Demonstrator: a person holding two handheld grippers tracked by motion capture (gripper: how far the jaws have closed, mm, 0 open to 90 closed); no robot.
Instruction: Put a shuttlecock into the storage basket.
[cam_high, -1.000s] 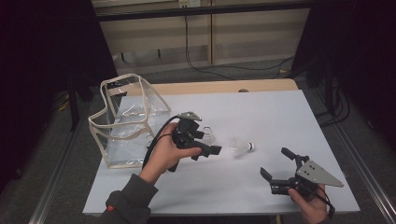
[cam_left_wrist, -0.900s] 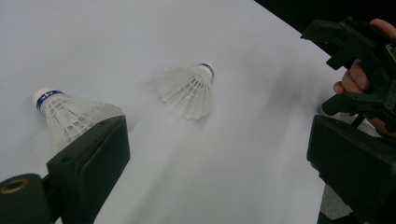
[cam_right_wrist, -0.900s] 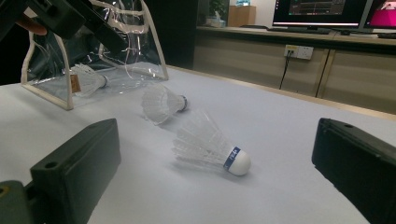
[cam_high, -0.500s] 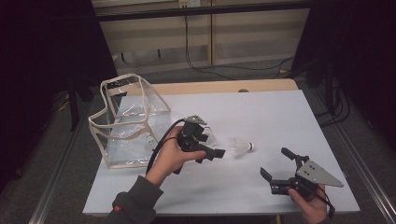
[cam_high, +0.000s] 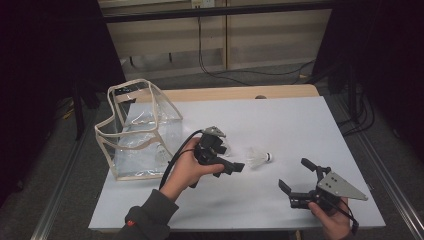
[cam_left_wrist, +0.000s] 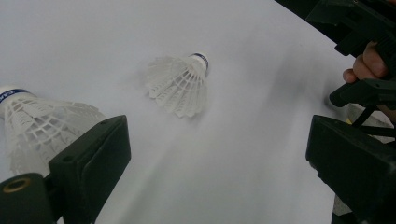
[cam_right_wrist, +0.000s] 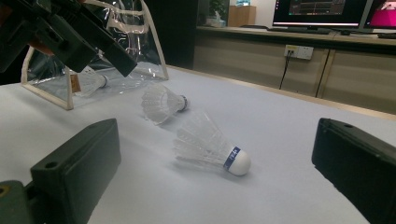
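Note:
A white shuttlecock (cam_high: 257, 157) (cam_left_wrist: 180, 84) (cam_right_wrist: 210, 149) lies on its side on the white table (cam_high: 280, 120), cork pointing right. My left gripper (cam_high: 229, 156) (cam_left_wrist: 217, 130) is just left of it, open, aimed at it from a short distance, nothing between the jaws. A second shuttlecock (cam_high: 223, 147) (cam_left_wrist: 32, 126) (cam_right_wrist: 163, 102) lies close beside the left gripper's far jaw, partly hidden by it. A third shuttlecock (cam_high: 160, 152) (cam_right_wrist: 91, 79) rests inside the clear bag (cam_high: 140, 130). My right gripper (cam_high: 294, 173) (cam_right_wrist: 218, 128) hovers open near the front right, facing the first shuttlecock.
The clear bag with beige trim stands open-topped at the table's left. A cable trails from the left gripper over the hand. The table's front edge runs just below the right hand. Wooden cabinets and floor cables lie beyond the far edge.
The left gripper has shifted rightward and slightly nearer, closing on the lone shuttlecock. The right gripper and the shuttlecocks have stayed put.

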